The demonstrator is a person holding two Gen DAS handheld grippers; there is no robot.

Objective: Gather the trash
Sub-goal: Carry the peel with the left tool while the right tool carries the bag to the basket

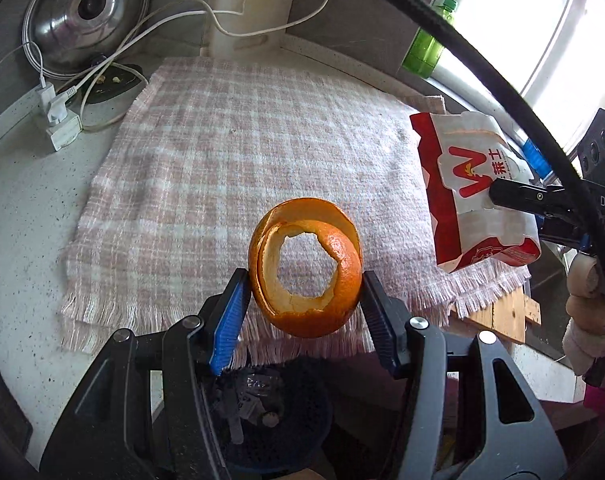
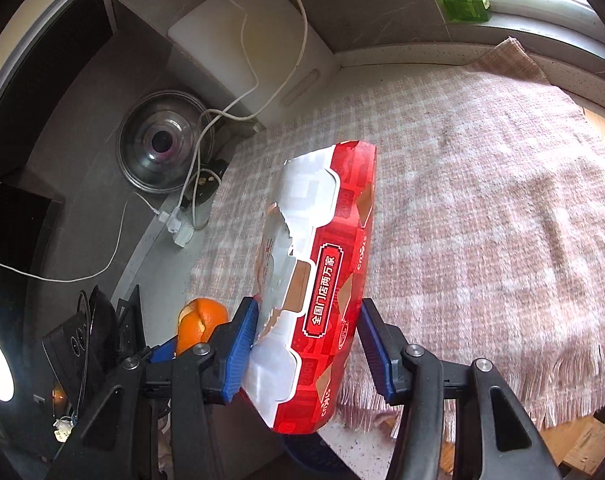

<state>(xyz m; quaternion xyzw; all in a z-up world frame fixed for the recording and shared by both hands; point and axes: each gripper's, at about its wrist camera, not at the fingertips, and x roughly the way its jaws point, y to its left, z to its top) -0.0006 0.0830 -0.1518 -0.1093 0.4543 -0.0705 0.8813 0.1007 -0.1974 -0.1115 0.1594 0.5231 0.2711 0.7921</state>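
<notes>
An orange peel (image 1: 305, 267) is being gripped by the left gripper (image 1: 305, 280) at lower centre, above the checked cloth (image 1: 222, 152). A torn red carton (image 2: 318, 280) is being clamped by the right gripper (image 2: 308, 332). Carrying both to a bin, apparently the dark one (image 1: 278, 412) below, is judged next.

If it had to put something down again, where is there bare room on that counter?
Most of the checked cloth lies bare, from its fringed near edge back to the white cutting board. The corner left of the cloth is crowded: pot lid, white cables and plugs.
</notes>
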